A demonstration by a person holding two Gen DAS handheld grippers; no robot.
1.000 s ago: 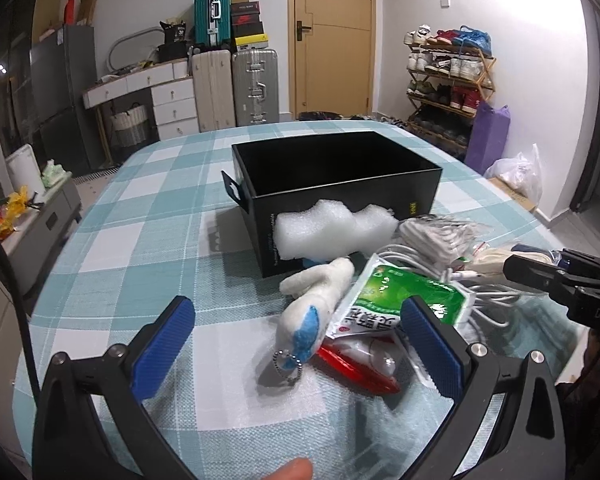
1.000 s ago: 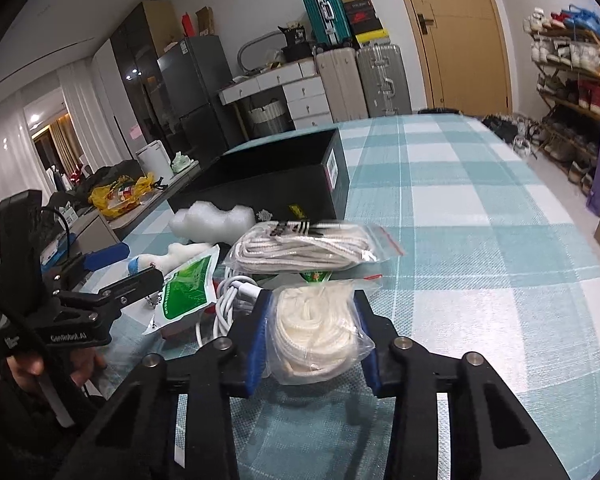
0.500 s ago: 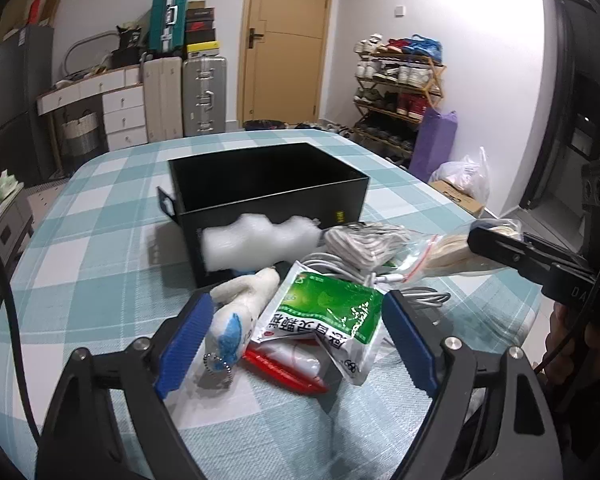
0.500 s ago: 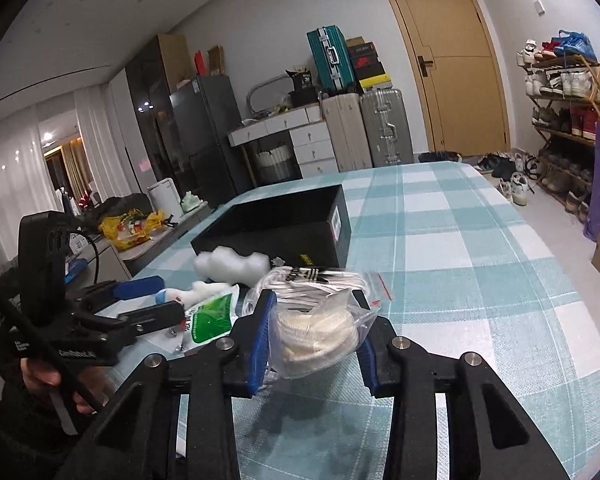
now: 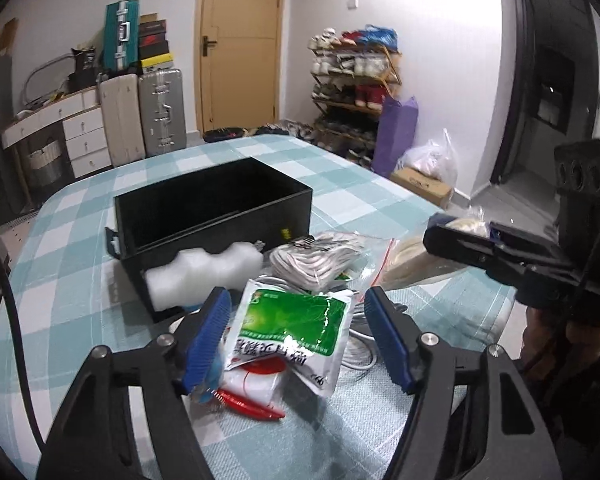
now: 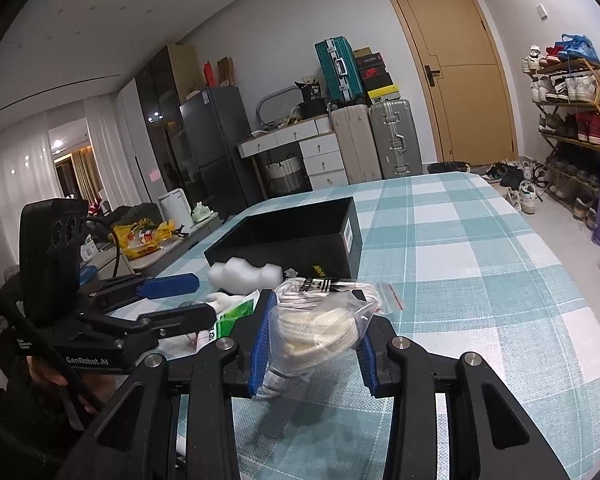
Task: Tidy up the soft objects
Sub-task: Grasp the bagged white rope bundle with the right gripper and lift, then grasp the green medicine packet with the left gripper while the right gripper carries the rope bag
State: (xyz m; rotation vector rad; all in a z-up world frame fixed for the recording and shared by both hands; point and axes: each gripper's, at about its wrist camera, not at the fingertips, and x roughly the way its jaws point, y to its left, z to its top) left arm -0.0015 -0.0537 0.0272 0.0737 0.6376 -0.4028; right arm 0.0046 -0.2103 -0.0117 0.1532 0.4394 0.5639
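Note:
In the left wrist view my left gripper (image 5: pixel 298 340) is closing its jaws around a green-and-white pouch (image 5: pixel 292 324). A gap still shows beside the right pad (image 5: pixel 386 340). Under the pouch lie a red packet (image 5: pixel 256 402) and a white cable (image 5: pixel 360 354). My right gripper (image 6: pixel 312 340) is shut on a clear bag of cream rope (image 6: pixel 320 330), held just above the table. A second bag of white cord (image 6: pixel 326 286) lies behind it. White foam (image 5: pixel 204 272) leans on the open black box (image 5: pixel 212 216).
The table (image 6: pixel 480 280) has a teal checked cloth and its edge runs close on the right. Beyond it stand suitcases (image 5: pixel 160 116), a door (image 5: pixel 240 40) and a shoe rack (image 5: pixel 352 80). A person's hand (image 6: pixel 56 376) holds the left gripper.
The left jaws have narrowed and shifted from the plush toy to around the green pouch. The right gripper has lifted the rope bag off the table.

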